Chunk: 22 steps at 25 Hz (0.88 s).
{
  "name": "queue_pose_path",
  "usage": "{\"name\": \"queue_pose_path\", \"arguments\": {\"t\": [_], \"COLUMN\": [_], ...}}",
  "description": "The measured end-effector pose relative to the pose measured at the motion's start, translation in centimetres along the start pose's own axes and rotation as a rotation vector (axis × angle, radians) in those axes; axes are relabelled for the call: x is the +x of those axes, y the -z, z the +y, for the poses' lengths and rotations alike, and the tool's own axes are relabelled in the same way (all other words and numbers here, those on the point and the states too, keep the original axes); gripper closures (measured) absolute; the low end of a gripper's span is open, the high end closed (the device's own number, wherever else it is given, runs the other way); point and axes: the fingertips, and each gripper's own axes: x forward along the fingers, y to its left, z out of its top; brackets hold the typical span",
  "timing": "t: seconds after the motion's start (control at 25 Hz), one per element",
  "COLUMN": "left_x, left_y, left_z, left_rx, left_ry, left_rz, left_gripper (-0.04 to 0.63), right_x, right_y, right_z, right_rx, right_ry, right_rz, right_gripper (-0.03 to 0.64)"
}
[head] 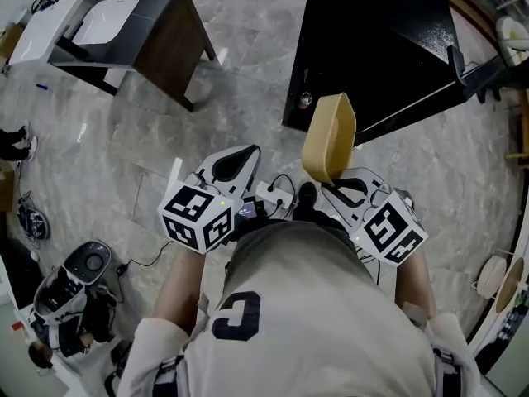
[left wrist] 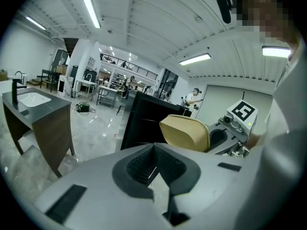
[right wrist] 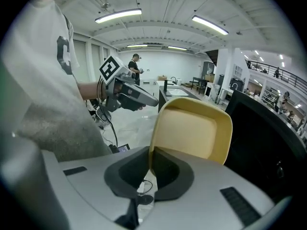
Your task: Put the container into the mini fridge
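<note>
Head view steeply down; gripper views outward, container (head: 329, 135) in all.

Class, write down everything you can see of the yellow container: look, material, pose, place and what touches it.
The container is a pale yellow, shallow tub with rounded corners and a raised rim. It looks like matte plastic and appears empty. It is held in the air, tipped on edge, with its hollow side facing the person's right. Only the right gripper touches it, with its jaws shut on one rim wall. It hangs above the floor, near the black cabinet.
</note>
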Motion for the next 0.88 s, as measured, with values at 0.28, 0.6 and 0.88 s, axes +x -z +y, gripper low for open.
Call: {"name": "queue_pose_path", "arguments": {"t": [0.28, 0.6, 0.88], "left_x": [2.8, 6.9, 9.5], "left_y": [0.6, 0.3, 0.5], "left_z": [-1.0, -2.7, -3.4], "left_rx": [-0.038, -0.042, -0.022], "left_ry": [-0.056, -0.089, -0.096], "left_rz": [0.021, 0.047, 0.082], "left_gripper": [0.554, 0.554, 0.554], "right_x": [-0.2, -0.1, 0.6], "right_y": [3.1, 7.2, 9.1], "right_z": [-2.4, -6.2, -8.8], "right_rx": [-0.037, -0.098, -0.130], "right_ry": [-0.080, -0.123, -0.135], "right_rz": [0.025, 0.083, 0.130], "right_gripper": [0.581, 0.581, 0.581]}}
